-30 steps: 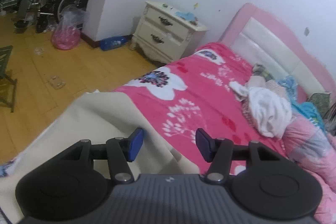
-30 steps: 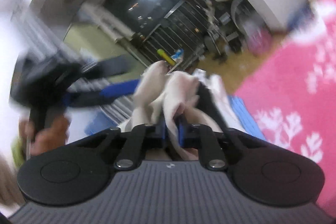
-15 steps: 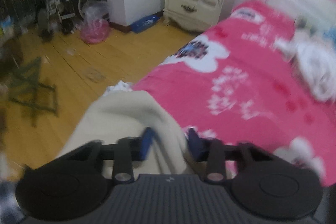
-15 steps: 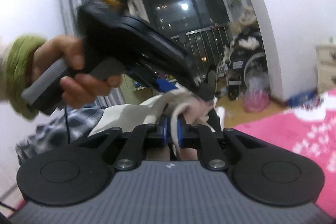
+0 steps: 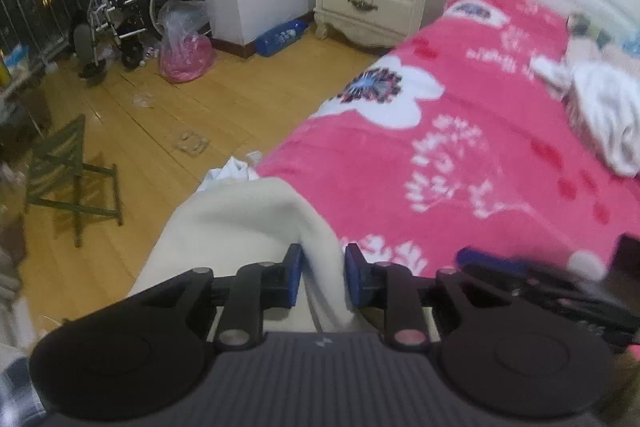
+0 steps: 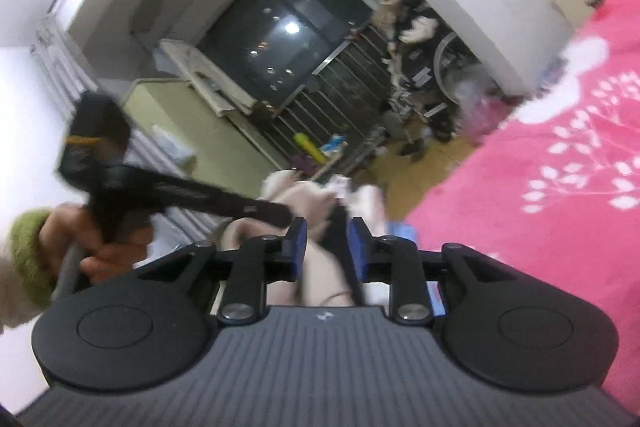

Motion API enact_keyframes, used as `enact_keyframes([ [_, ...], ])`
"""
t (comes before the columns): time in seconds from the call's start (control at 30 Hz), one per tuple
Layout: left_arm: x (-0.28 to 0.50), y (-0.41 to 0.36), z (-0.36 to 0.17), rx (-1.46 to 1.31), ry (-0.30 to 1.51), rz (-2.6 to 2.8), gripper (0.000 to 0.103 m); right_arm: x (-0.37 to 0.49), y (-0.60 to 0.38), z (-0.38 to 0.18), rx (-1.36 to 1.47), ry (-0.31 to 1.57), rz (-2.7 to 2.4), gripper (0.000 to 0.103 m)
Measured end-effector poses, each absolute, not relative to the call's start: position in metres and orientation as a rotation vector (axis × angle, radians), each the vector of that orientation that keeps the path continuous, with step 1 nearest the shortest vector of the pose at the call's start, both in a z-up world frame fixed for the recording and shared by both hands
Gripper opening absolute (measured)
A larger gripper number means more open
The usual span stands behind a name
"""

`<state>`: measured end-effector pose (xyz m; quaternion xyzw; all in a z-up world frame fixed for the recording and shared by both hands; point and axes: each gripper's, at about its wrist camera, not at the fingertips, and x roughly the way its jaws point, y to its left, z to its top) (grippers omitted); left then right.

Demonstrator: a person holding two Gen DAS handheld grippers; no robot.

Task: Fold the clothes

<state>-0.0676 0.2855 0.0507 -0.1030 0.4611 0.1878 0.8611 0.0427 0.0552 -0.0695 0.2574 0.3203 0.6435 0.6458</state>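
At the left of the left wrist view lies wooden floor with a small folding stool (image 5: 70,179), well clear of the work, so nothing there can snag the cloth. The cream garment (image 5: 240,223) hangs over the near edge of the bed (image 5: 460,155), partly off the pink flowered cover, probably because it is lifted clear of the mattress to be shaken out or doubled. The left gripper (image 5: 320,275) points steeply down at it; its jaws stand narrowly apart with a thick fold of the cream cloth filling the gap, and both pads appear to press on it, so this hand seems to be the anchor for the fold. Further right on the bed, near the headboard, a pile of other clothes (image 5: 604,115) waits, kept apart, I judge, so the pieces do not mix.

In the right wrist view the person's left hand (image 6: 96,247), in a green cuff, holds the other tool at the left, close by, which suggests the two ends of the cloth are brought together. The right gripper (image 6: 327,247) points level, and its jaws are opening: bunched cream cloth sits between them, but the pads show daylight beside it, so I judge the grip is being let go to hand that end over.
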Motion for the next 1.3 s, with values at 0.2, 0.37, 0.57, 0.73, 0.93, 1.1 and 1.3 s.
enact_keyframes([
  [0.2,-0.073,0.285,0.063,-0.219,0.88,0.325,0.039,0.032,0.073,-0.072,0.487,0.734,1.54,0.024],
  [0.37,-0.071,0.279,0.059,-0.173,0.865,0.275,0.04,0.004,0.09,-0.054,0.274,0.579,1.62,0.024],
  [0.57,-0.081,0.285,0.054,-0.237,0.855,0.281,0.04,-0.012,0.104,-0.038,0.104,0.404,1.612,0.024],
  [0.73,-0.094,0.287,0.058,-0.247,0.826,0.287,0.04,-0.013,0.107,-0.039,0.211,0.494,1.547,0.004],
  [0.93,-0.104,0.293,0.058,-0.276,0.792,0.296,0.04,0.011,0.102,-0.071,0.769,0.981,1.554,0.002],
  [1.1,-0.109,0.294,0.063,-0.28,0.753,0.274,0.04,0.019,0.104,-0.13,1.409,1.543,1.401,0.002],
  [1.3,-0.106,0.293,0.057,-0.247,0.786,0.258,0.041,-0.008,0.109,-0.173,1.754,1.874,1.15,0.001],
])
